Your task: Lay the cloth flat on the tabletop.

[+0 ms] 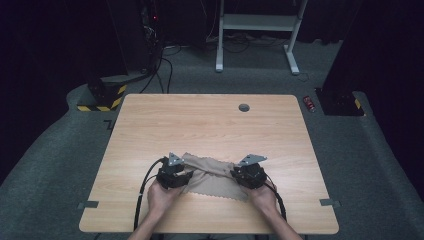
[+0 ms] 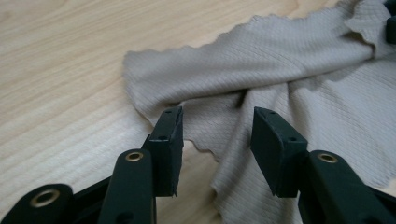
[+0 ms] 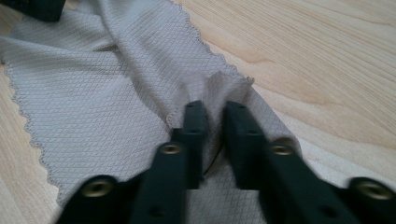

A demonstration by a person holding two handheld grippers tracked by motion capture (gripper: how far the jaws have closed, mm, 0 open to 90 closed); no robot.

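My right gripper (image 3: 215, 109) pinches a raised corner of the beige cloth (image 1: 212, 177) lying rumpled on the counter (image 1: 200, 125) near me, anchoring it, while my left gripper (image 2: 217, 123) stands released over the opposite edge

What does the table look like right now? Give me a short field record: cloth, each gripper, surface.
cloth: beige cloth with zigzag edges, rumpled, lying on the near half of the table between the two grippers
left gripper: left gripper jaws apart over a cloth edge, pads not pressing on it
right gripper: right gripper jaws nearly together, pinching a raised fold of cloth
surface: wooden table, a round hole near its far edge
hands: one hand on each gripper, coming in from the near edge
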